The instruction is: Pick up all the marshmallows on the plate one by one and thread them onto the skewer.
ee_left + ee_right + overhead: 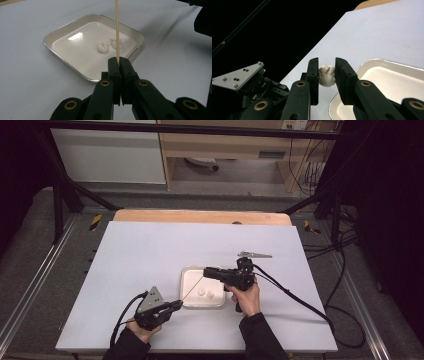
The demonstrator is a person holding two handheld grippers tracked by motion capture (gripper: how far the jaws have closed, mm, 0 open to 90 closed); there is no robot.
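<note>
Skewer (117, 27), a thin wooden stick, rises from the left gripper (121, 61) up the middle of the left gripper view, its base clenched between the jaws and its top cut off by the frame edge. Around it, going by size: the white table (150, 255) fills the centre of the high view, with a wooden strip (200, 216) along its far edge and dark cables (300, 302) trailing off at lower right. A square white tray (189, 276) sits just right of the frame's centre, holding two small white lumps (103, 47) side by side. In the high view the skewer is only a faint line slanting up across the tray from the left gripper (176, 305) toward the right gripper (207, 271). The right gripper (326, 72) grasps a third white lump (326, 75) with the skewer's tip poking through it, above the tray's corner. Both hands enter from the bottom edge; the right hand (246, 295) reaches left over the tray.
</note>
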